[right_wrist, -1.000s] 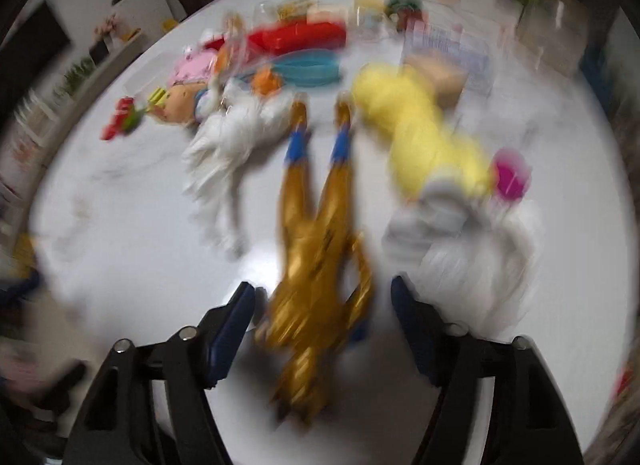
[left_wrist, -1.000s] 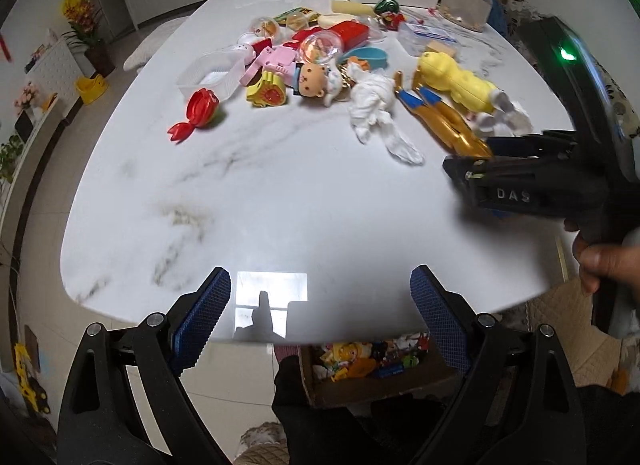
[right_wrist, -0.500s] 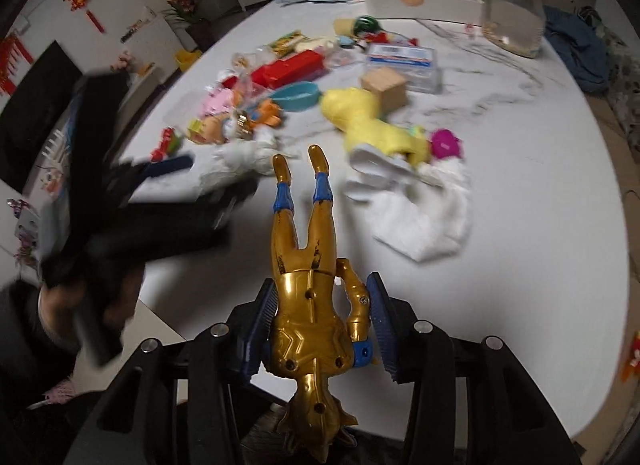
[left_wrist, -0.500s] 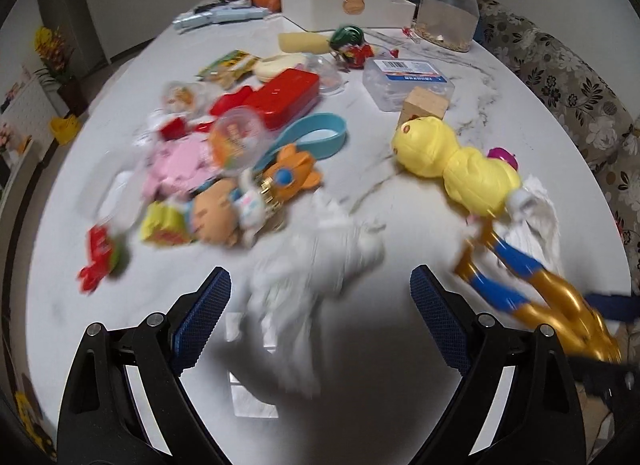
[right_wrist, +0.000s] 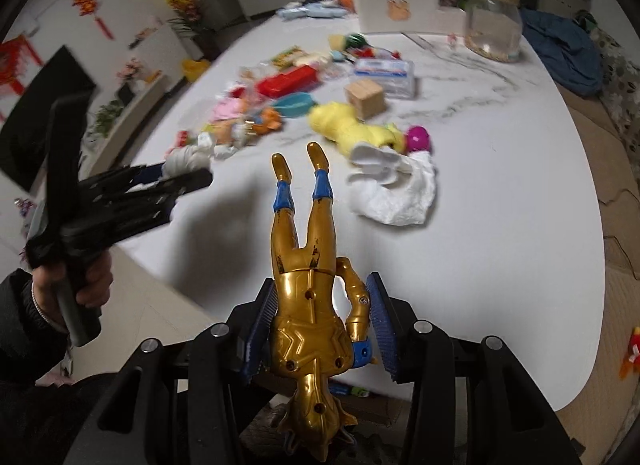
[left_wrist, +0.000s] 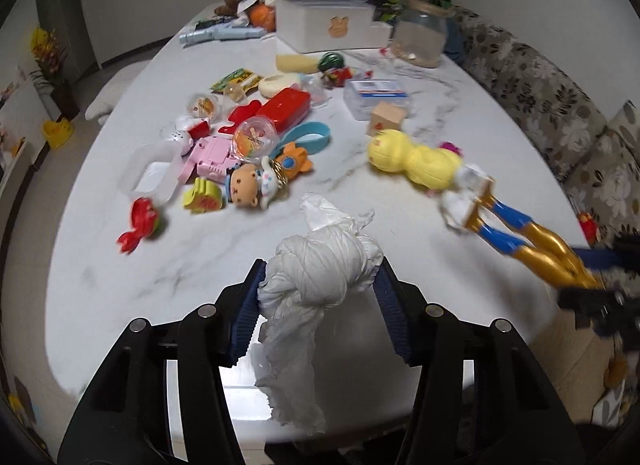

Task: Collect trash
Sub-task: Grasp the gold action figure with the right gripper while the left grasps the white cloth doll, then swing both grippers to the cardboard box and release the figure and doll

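The tissue wad (left_wrist: 324, 269) is white, crumpled and twisted into a knot. It is squeezed between the blue pads of the left jaws, which have just closed on it. It is lifted off the white surface (left_wrist: 200, 249). One loose end hangs down below the pads, and a thin torn end pokes up above the knot.

A second tissue (right_wrist: 400, 195) is white and wrinkled too. It lies flat on the surface, touching the lower end of a yellow toy (right_wrist: 352, 129).

The gold figure (right_wrist: 310, 305) is shiny, with blue bands on its legs. The right jaws hold it by the body, head toward the camera, legs pointing away, up off the surface.
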The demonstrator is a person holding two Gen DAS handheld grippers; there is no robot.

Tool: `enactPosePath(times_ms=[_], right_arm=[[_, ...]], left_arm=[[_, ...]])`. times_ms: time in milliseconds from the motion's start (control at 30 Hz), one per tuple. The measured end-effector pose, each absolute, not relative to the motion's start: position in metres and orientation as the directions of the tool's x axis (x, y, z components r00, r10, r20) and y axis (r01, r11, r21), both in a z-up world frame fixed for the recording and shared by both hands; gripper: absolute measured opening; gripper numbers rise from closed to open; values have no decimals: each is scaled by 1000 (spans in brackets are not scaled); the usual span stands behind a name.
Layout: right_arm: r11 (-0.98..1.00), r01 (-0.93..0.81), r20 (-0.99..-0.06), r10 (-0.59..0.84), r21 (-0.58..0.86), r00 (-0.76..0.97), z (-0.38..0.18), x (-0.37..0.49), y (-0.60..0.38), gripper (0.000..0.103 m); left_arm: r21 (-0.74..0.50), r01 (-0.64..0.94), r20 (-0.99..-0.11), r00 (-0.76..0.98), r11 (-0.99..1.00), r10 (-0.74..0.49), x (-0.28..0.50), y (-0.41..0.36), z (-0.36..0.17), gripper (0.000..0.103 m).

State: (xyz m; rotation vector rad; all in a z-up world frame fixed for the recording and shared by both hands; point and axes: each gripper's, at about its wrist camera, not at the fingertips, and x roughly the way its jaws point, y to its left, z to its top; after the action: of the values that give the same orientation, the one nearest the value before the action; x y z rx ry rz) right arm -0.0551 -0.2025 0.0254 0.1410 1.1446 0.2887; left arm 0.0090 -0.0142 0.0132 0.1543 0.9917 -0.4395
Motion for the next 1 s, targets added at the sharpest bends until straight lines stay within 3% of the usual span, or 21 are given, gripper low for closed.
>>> enactPosePath(times_ms=[167, 367, 433, 467, 500, 533, 633, 800, 900, 1000], right_arm=[[916, -293, -879, 362, 275, 309, 38, -97, -196, 45], [852, -421, -906, 401, 312, 139, 16, -136, -190, 45], [838, -443, -919, 388, 318, 74, -3, -141, -188, 46], [833, -450, -923, 383, 322, 49, -15, -141, -186, 47], [830, -456, -924, 379, 322, 38, -23, -140, -185, 60], [829, -462, -931, 364, 314, 22, -39, -137, -182, 68], [844, -455, -946, 325, 285, 10, -61, -130, -178, 71], [891, -349, -919, 362, 290, 160, -32, -104, -199, 72], [950, -223, -907, 283, 219, 313, -16, -67, -218, 83], [977, -89, -892, 212, 192, 400, -15, -31, -236, 84]], left_arm=[[-74, 505, -842, 430, 860, -325, -66, -9, 33, 54], [-69, 564, -896, 327, 823, -299, -122, -16, 6, 56], [-72, 569, -915, 290, 819, -282, -131, -17, -12, 64], [-68, 567, -922, 278, 821, -269, -133, -17, -20, 74], [-60, 559, -930, 270, 827, -250, -133, -16, -29, 84], [-59, 551, -937, 257, 833, -237, -131, -15, -39, 87], [-93, 516, -962, 172, 852, -210, -121, -7, -71, 88], [-96, 486, -960, 187, 869, -211, -109, 4, -66, 88], [-87, 490, -945, 235, 868, -227, -97, 6, -47, 88], [-78, 490, -926, 287, 868, -245, -80, 4, -28, 88]])
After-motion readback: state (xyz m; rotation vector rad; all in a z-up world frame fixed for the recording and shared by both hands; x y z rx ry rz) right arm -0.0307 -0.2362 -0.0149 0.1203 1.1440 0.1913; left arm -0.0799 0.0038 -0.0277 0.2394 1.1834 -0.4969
